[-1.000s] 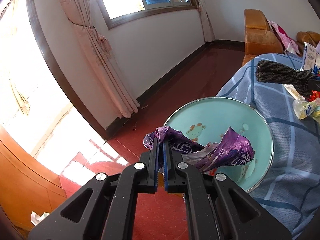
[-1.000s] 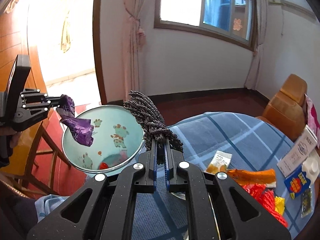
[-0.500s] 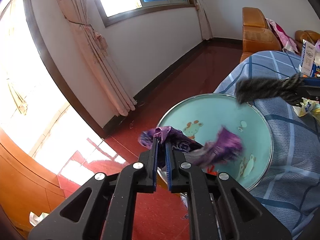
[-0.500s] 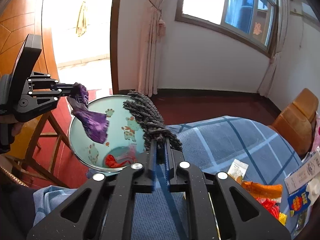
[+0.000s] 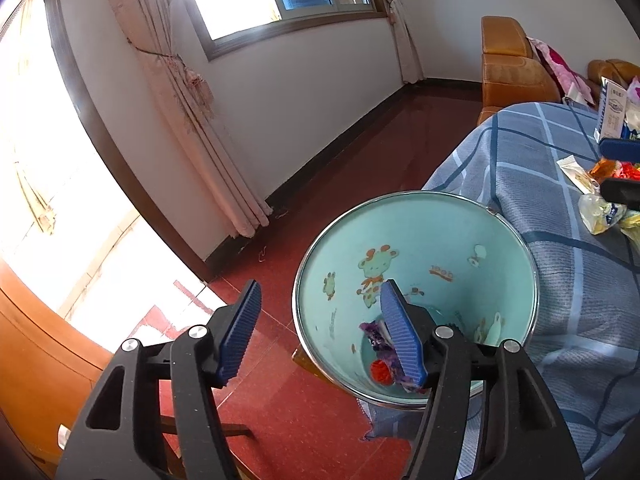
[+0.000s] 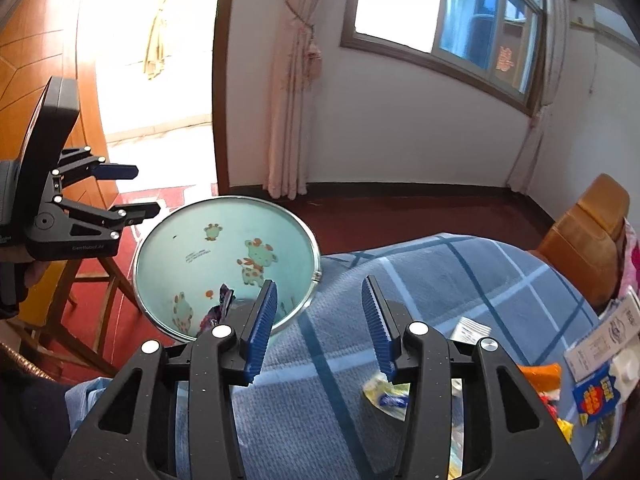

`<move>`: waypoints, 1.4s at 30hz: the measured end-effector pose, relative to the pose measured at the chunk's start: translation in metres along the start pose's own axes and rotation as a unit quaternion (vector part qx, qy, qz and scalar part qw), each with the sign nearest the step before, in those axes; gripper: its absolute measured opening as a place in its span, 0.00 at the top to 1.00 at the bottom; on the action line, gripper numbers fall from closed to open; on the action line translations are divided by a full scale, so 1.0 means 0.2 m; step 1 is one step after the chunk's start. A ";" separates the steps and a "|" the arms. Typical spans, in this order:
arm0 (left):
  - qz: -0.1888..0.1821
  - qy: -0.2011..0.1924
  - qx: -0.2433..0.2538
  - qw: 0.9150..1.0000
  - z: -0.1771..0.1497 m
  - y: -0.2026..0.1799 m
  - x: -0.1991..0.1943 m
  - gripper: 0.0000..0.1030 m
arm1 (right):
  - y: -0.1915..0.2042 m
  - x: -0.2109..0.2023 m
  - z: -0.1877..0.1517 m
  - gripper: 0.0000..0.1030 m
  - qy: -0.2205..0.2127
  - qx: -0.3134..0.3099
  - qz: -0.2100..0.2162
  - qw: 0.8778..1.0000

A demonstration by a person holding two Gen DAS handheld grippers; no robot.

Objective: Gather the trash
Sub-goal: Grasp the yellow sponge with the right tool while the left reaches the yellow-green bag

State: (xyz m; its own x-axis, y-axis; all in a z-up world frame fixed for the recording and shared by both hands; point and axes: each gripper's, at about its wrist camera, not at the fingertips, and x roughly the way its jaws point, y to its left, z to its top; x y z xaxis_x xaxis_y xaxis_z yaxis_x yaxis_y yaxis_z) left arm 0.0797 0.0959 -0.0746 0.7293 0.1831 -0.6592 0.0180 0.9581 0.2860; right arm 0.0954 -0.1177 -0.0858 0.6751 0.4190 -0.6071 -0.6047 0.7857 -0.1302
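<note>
We are opening both claws, nothing between the jaws, over the bin (image 6: 224,248) at the table's (image 6: 440,280) edge. The left claw (image 5: 320,332) and right claw (image 6: 320,320) are hanging empty. Remaining wrappers (image 6: 386,394) are lying just beyond the right claw, the nearer one.

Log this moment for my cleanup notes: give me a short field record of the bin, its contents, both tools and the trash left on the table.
bin: teal cartoon-print bin, beside the table
bin contents: purple wrapper, red scrap
left tool: jaws opening, nothing between them, above the bin
right tool: jaws opening, nothing between them
left on table: yellow wrapper, orange packet, white sachet
</note>
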 end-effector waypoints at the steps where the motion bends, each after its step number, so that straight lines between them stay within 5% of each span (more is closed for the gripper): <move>1: 0.000 -0.001 0.000 1.000 0.00 0.00 0.00 0.37 | -0.01 -0.02 0.00 0.54 -0.001 0.001 -0.004 1.000; 10: -0.038 -0.006 0.020 0.999 -0.03 -0.18 -0.05 0.27 | -0.23 -0.32 -0.21 0.50 -0.006 0.088 -0.079 0.993; 18: -0.095 -0.021 0.058 0.994 -0.05 -0.45 -0.12 0.26 | -0.51 -0.65 -0.64 0.49 0.014 0.228 -0.176 0.958; 27: -0.101 -0.009 0.071 0.992 -0.12 -0.51 -0.14 0.26 | -0.35 -0.59 -0.78 0.53 0.024 0.263 -0.130 0.956; 33: -0.100 -0.011 0.061 0.993 -0.10 -0.48 -0.14 0.26 | -0.33 -0.41 -0.84 0.73 0.080 0.267 -0.098 0.955; 37: -0.109 -0.015 0.066 0.992 -0.09 -0.52 -0.15 0.26 | -0.31 -0.41 -0.84 0.86 0.081 0.256 -0.087 0.959; 42: -0.120 -0.031 0.077 0.989 -0.04 -0.59 -0.19 0.26 | -0.29 -0.47 -0.83 0.91 0.055 0.261 -0.084 0.960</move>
State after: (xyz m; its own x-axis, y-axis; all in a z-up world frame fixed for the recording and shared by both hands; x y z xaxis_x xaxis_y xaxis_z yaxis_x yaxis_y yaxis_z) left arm 0.0454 -0.0216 -0.0889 0.7322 -0.0650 -0.6779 0.2970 0.9263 0.2320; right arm -0.0028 -0.2783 -0.1514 0.6783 0.2383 -0.6951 -0.1780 0.9711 0.1592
